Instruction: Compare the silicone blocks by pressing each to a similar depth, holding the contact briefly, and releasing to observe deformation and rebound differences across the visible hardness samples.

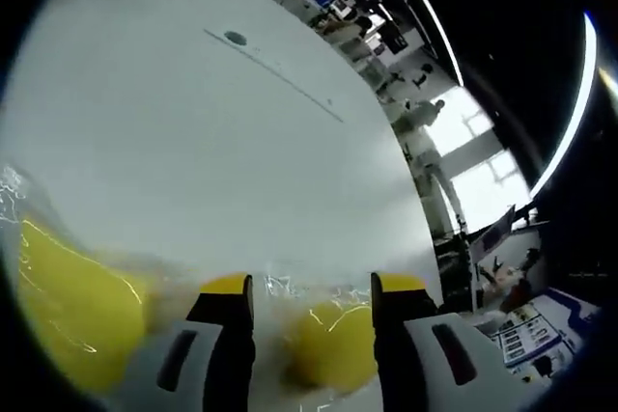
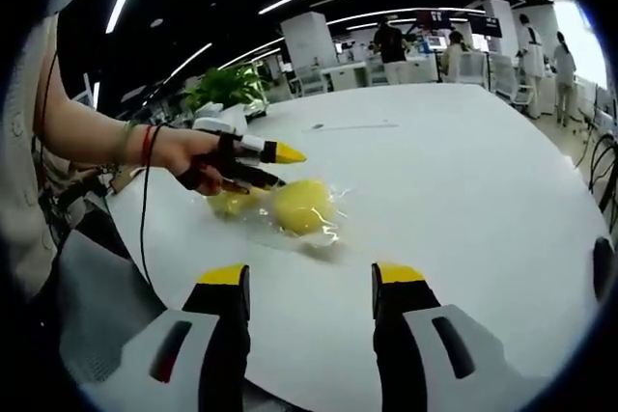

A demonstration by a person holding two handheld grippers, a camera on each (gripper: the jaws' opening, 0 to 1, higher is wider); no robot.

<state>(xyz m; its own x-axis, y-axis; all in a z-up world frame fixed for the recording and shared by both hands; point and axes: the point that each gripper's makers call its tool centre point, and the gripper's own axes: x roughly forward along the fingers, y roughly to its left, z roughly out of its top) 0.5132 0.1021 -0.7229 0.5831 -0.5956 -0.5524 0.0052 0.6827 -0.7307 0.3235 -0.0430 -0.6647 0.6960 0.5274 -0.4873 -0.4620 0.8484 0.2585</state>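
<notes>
Two yellow silicone blocks lie in crinkly clear wrap on the white table (image 2: pixel 463 190). In the right gripper view the rounder block (image 2: pixel 299 207) sits mid-table, with a flatter one (image 2: pixel 230 204) to its left. A hand holds my left gripper (image 2: pixel 282 168) over them, its lower fingertip resting at the blocks' top edge. In the left gripper view, one block (image 1: pixel 328 344) shows low between the open yellow-tipped jaws of the left gripper (image 1: pixel 314 287), and the other block (image 1: pixel 77 306) is at the far left. My right gripper (image 2: pixel 314 277) is open, short of the blocks, with nothing in it.
A thin seam with a dark round cap (image 1: pixel 235 38) crosses the far tabletop. The person's forearm with wrist bands (image 2: pixel 97 137) reaches in from the left. A potted plant (image 2: pixel 227 84), desks and standing people (image 2: pixel 391 41) lie beyond the table's far edge.
</notes>
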